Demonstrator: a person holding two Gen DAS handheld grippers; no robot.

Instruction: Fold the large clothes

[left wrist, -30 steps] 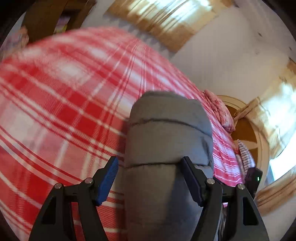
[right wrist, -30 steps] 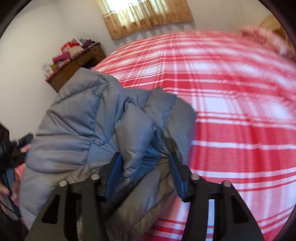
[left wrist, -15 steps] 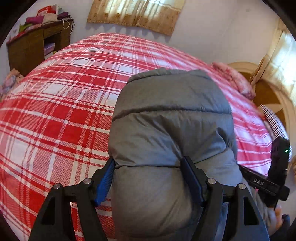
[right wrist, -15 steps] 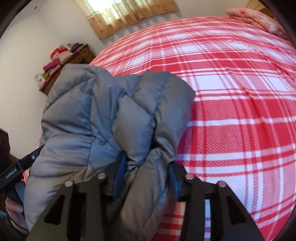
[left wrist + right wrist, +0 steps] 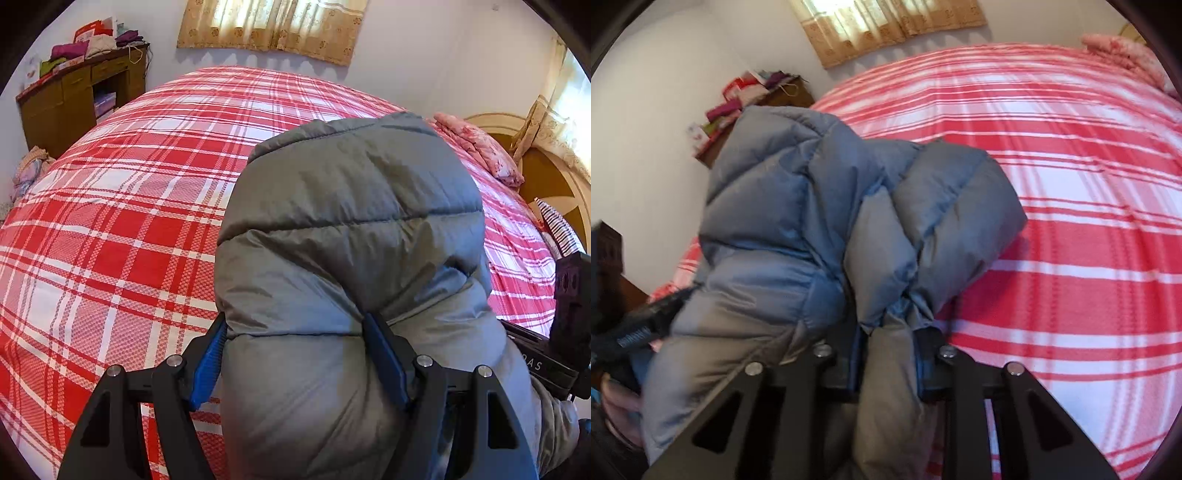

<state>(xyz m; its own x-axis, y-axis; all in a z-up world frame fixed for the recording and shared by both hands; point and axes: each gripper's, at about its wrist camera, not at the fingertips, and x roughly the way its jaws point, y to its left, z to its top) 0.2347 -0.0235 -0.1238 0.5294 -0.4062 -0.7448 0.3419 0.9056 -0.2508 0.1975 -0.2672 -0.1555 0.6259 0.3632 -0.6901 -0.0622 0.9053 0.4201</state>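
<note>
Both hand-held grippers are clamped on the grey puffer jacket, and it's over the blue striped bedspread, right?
Not quite: the bedspread is red and white plaid, not blue striped, as both wrist views show. The rest holds: the left hand-held gripper and the right hand-held gripper are each shut on the grey puffer jacket.

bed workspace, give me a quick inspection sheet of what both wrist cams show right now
surface: bed with red and white plaid cover, flat.
job's things: grey puffer jacket, bunched, gripped at both ends; whether it touches the bed cannot be told.
clutter: pink folded bedding at the far right edge.
grippers: left gripper shut on the jacket; right gripper shut on a pinched fold.
cables: nothing seen.
surroundings: wooden desk piled with folded items, curtained window, white walls.
</note>
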